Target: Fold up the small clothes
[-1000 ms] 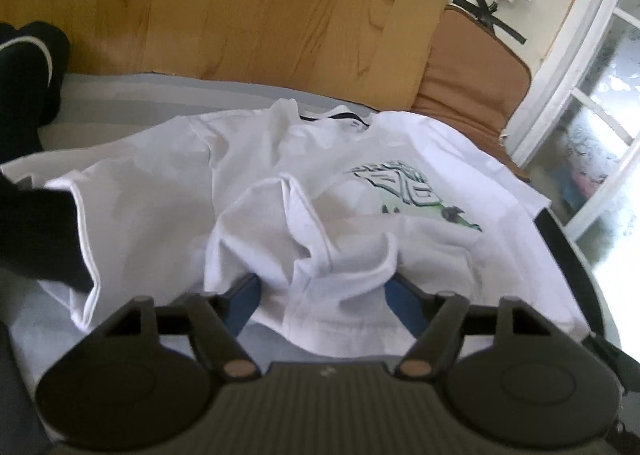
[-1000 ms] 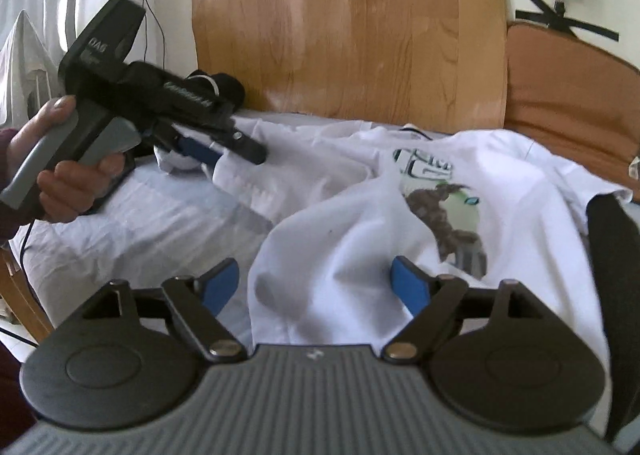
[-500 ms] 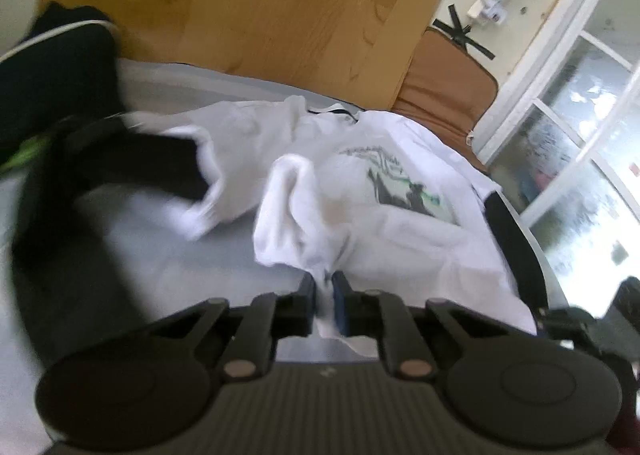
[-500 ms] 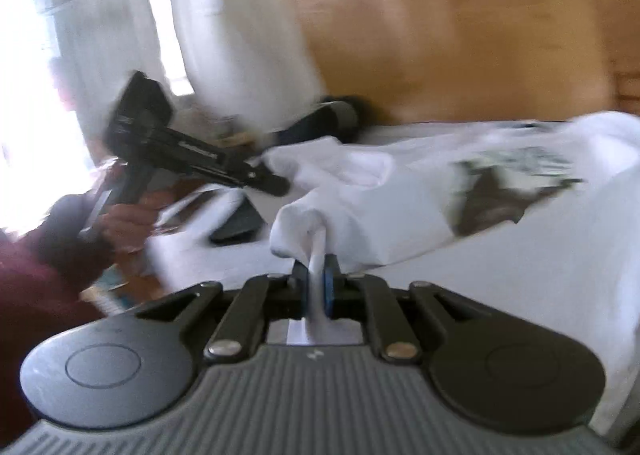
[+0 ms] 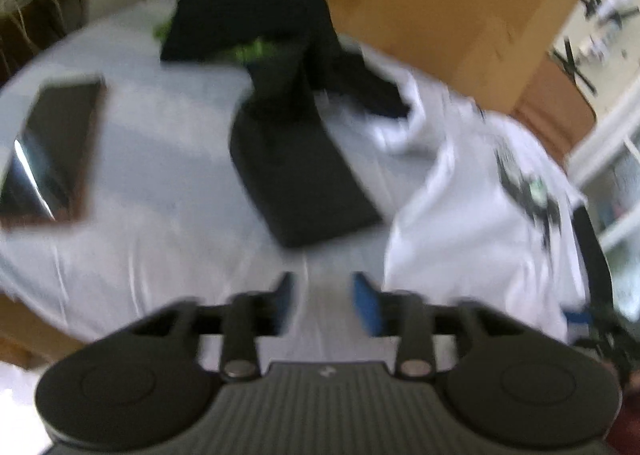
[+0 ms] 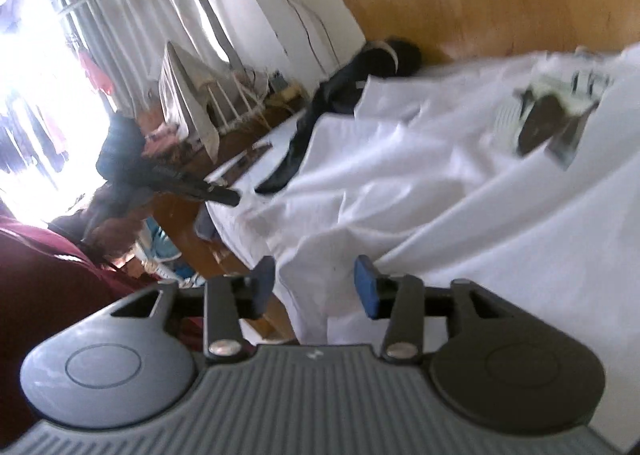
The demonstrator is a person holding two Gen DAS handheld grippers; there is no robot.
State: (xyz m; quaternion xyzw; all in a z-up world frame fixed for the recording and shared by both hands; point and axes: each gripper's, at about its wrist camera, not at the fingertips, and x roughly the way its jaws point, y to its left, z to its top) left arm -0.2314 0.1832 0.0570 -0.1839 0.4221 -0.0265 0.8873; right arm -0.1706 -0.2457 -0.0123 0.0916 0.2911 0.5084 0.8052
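with both grippers parted and empty: left gripper (image 5: 322,297), right gripper (image 6: 316,285), over white printed cotton t-shirt (image 6: 460,183), freed for regrasping.

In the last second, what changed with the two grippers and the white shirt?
Both grippers closed on the white T-shirt half a second ago, and both have since let go: the left gripper and right gripper are open and empty. The left has swung away over bare sheet. The shirt remains on the bed, the black garment beside it.
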